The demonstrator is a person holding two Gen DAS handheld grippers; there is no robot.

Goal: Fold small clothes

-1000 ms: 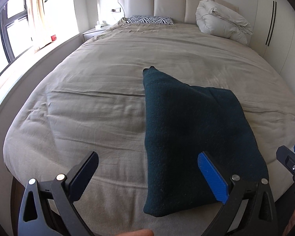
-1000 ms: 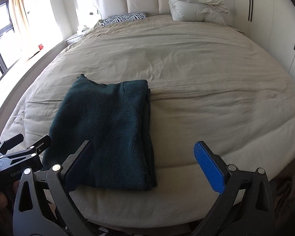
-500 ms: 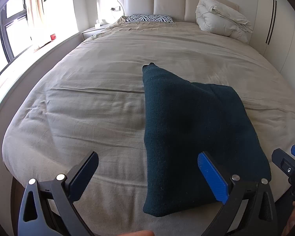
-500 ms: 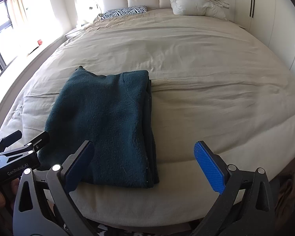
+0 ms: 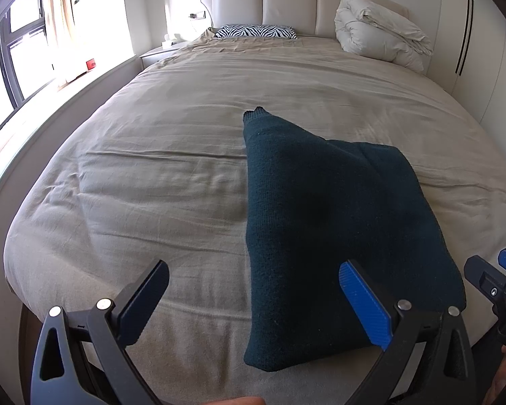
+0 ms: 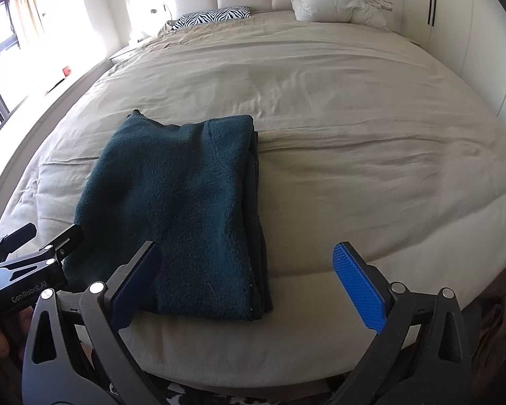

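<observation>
A dark green knitted garment (image 5: 327, 222) lies folded into a rough rectangle on the beige bed cover (image 5: 158, 175), near the foot edge. It also shows in the right wrist view (image 6: 178, 202), with its stacked layers at the right side. My left gripper (image 5: 253, 300) is open and empty, held just short of the garment's near left corner. My right gripper (image 6: 246, 280) is open and empty, near the garment's near right corner. Each gripper shows at the edge of the other's view: the right one (image 5: 496, 280), the left one (image 6: 33, 253).
A zebra-print pillow (image 5: 256, 31) and a folded white duvet (image 5: 381, 37) lie at the headboard. A window ledge (image 5: 67, 77) runs along the left. White wardrobe doors (image 5: 482, 50) stand at the right. The bed's foot edge (image 6: 253, 354) is right below my grippers.
Both grippers have moved slightly closer to the bed and higher over it, staying open. The garment has not moved.
</observation>
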